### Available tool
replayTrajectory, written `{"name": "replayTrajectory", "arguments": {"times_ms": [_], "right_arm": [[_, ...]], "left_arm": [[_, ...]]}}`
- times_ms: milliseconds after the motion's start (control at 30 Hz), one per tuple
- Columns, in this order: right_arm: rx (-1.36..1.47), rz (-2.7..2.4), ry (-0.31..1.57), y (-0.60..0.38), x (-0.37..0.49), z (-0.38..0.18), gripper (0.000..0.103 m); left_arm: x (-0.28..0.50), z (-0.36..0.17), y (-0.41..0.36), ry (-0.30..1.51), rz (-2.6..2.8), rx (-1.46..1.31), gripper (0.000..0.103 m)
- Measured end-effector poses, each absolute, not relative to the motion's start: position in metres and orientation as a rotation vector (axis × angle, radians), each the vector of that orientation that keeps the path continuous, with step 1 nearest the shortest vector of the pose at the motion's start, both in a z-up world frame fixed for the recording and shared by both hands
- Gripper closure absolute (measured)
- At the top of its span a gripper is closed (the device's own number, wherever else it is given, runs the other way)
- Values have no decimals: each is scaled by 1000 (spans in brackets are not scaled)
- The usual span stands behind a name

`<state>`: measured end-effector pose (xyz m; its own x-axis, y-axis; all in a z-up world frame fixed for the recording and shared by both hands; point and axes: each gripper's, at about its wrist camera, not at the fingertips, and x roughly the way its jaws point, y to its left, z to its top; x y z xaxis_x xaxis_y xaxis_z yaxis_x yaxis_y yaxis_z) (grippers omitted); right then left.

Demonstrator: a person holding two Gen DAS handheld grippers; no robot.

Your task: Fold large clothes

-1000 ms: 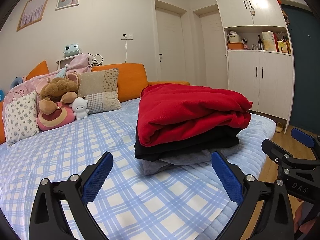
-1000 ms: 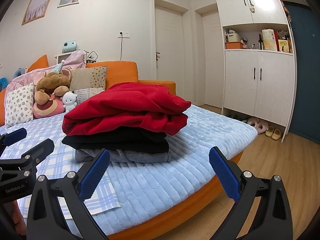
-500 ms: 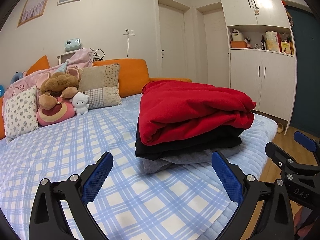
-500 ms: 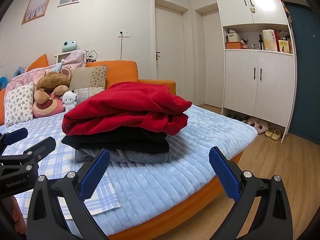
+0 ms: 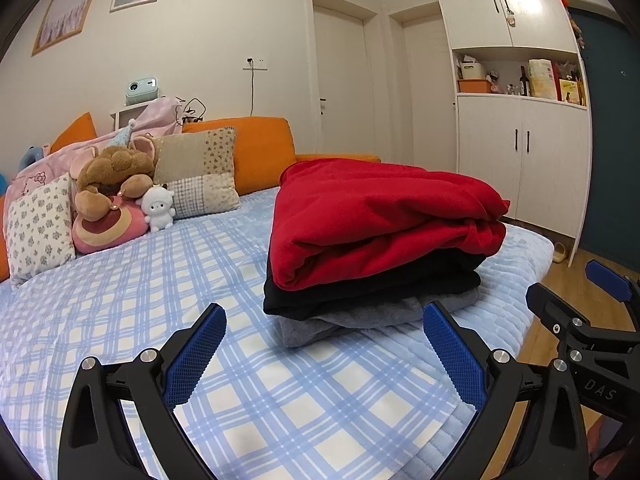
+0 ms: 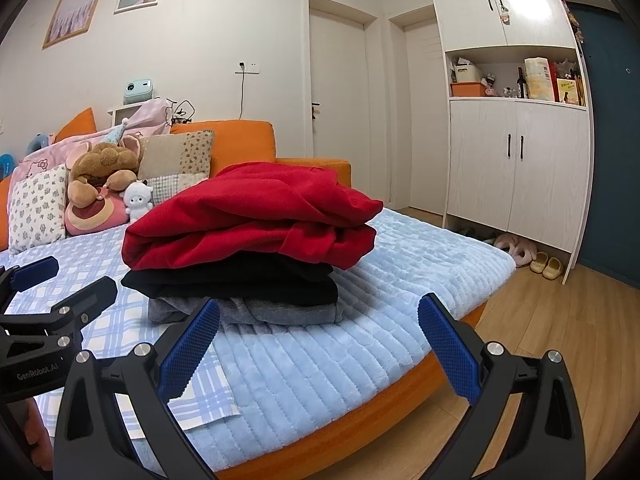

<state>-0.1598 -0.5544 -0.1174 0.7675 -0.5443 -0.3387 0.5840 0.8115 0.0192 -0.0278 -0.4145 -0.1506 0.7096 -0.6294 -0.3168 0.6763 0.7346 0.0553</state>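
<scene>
Left wrist view showed a stack of three folded garments on the bed (image 5: 120, 300): a red garment (image 5: 380, 216) on top, a black garment (image 5: 360, 288) under it, and a grey garment (image 5: 320, 324) at the bottom, partly hidden; the red one looked thick and fleecy, soft and limp, likely light for its bulk and prone to sag and slide out of its fold if lifted by one edge; the black and grey layers looked thinner and would probably slip against each other; the safest hold, as I judge it, was at the rolled fold edge nearest the cameras, pinching several layers together, or at two corners at once with both tools.

The left tool (image 5: 324, 356) stood with its blue pads wide apart and gripped nothing; the stack lay ahead of it and slightly to its right, near but not touching, with the grey garment's edge just beyond the right pad; the right tool (image 6: 320, 348) was likewise spread and empty, and in the right wrist view the stack (image 6: 248, 240) lay ahead and a little to the left, close to the left pad, resting where the checked sheet (image 6: 120, 332) met the quilted blue cover (image 6: 360, 340); cushions and plush toys (image 5: 112, 196) sat well apart at the head of the bed.
</scene>
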Motion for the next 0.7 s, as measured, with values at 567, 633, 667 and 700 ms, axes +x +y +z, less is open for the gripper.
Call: {"name": "replayTrajectory", "arguments": {"times_ms": [567, 633, 667, 700], "right_arm": [[128, -615, 350, -556, -157, -121, 5], [128, -615, 348, -557, -156, -121, 5], [128, -615, 347, -556, -156, -121, 5], [128, -616, 346, -557, -156, -121, 5]], "left_arm": [[-30, -152, -418, 268, -692, 206, 3], [-32, -150, -418, 256, -678, 212, 3], [-32, -149, -417, 252, -677, 209, 3], [-31, -149, -416, 254, -681, 201, 3]]}}
